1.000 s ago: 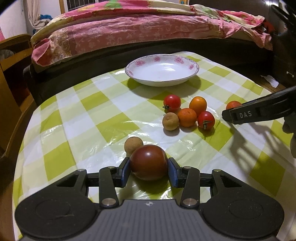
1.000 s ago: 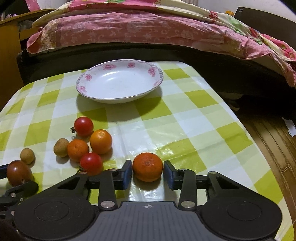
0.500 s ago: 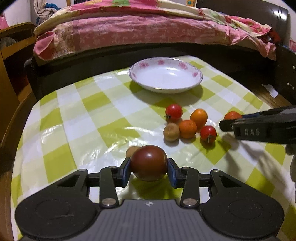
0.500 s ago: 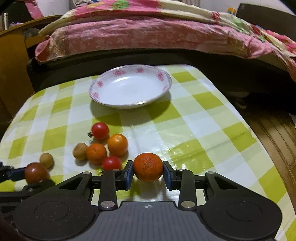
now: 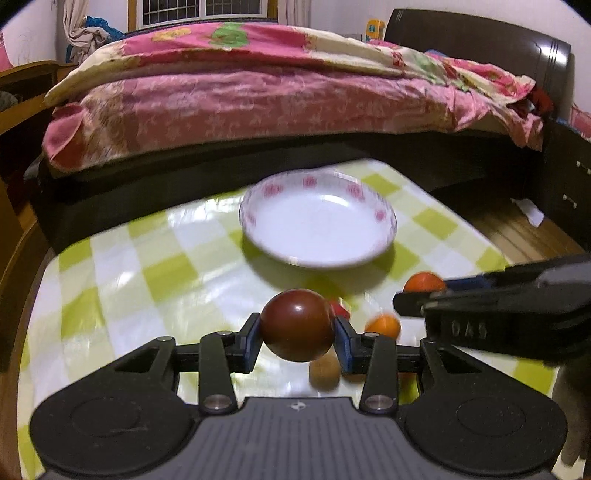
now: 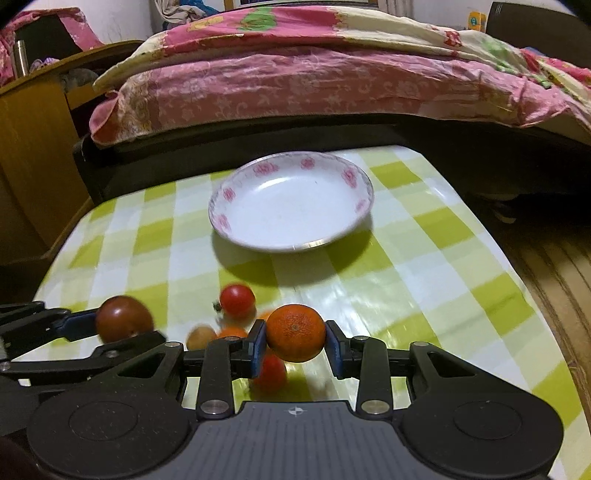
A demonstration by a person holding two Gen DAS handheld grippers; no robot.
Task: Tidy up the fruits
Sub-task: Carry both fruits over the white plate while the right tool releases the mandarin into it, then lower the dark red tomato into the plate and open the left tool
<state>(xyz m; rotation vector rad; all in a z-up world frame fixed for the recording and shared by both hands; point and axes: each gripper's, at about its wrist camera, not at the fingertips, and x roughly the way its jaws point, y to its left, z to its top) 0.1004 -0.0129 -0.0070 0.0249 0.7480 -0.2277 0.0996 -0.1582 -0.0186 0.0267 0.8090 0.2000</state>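
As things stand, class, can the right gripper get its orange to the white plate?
Probably yes. The right gripper, shut on the orange, faces the plate across bare checked cloth; the loose fruits and the left gripper sit off to its left.

A bed (image 5: pixel 288 110) with a rumpled pink floral quilt (image 6: pixel 332 81) fills the far side. Its dark headboard (image 5: pixel 480 44) stands far right. A barred window (image 5: pixel 199 11) sits in the far wall. Wooden furniture (image 6: pixel 33 155) stands left; wood plank floor (image 6: pixel 554 266) lies right.
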